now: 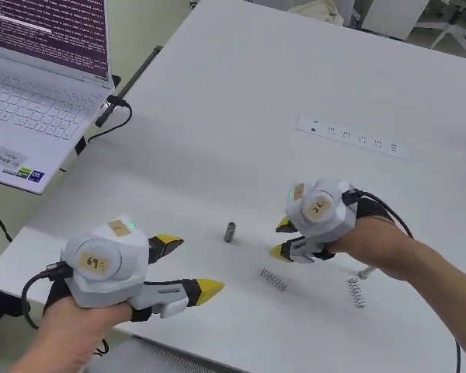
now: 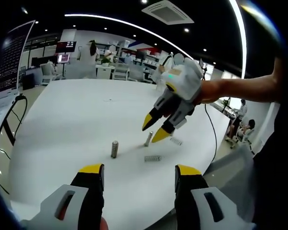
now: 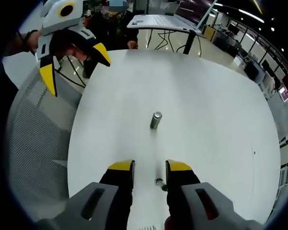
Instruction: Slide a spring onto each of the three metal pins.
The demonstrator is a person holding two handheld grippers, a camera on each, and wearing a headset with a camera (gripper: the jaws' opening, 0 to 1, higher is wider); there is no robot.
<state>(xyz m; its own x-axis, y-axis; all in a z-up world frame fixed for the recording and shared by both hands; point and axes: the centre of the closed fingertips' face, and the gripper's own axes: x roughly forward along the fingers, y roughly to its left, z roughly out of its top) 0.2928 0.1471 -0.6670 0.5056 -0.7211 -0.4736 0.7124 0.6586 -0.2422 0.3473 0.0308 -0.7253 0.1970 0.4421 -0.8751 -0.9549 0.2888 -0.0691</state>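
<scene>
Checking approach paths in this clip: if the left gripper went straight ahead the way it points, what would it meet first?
Likely the loose spring, lying just right of the line between the left gripper's open fingers. The upright spring stands off to the left. Depth is uncertain.

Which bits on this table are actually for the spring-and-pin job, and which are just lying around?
For the job: upright pin wearing a spring; loose spring; second loose spring; bare pin; left gripper; right gripper.

Lying about: laptop; power strip.
</scene>
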